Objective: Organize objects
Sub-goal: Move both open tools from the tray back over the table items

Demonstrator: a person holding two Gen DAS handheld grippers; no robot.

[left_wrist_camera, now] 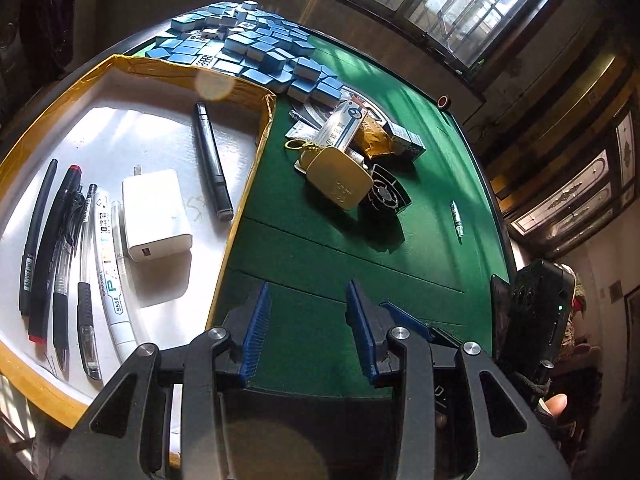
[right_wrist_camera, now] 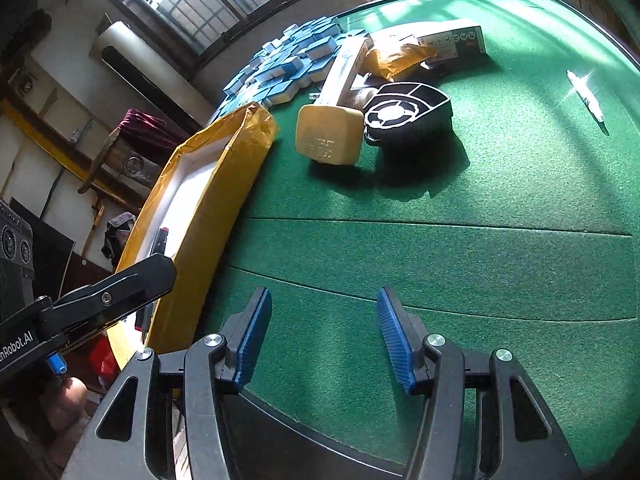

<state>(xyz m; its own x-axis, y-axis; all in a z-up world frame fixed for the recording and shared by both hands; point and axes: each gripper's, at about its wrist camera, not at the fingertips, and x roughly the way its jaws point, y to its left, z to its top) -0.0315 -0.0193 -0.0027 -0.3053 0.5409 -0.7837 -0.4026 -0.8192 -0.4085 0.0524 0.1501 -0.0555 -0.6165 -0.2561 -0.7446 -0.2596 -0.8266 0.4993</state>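
Green felt desk: both the left claw and right claw gape empty; the yellow case looks rigid, light, slick, best pinched across its narrow sides

Tray wall hides most of its contents.

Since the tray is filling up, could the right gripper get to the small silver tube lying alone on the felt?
Probably yes: the tube lies alone on open green felt, and the right gripper is open and empty.

Green felt table, blue mahjong tiles, yellow-edged white tray.
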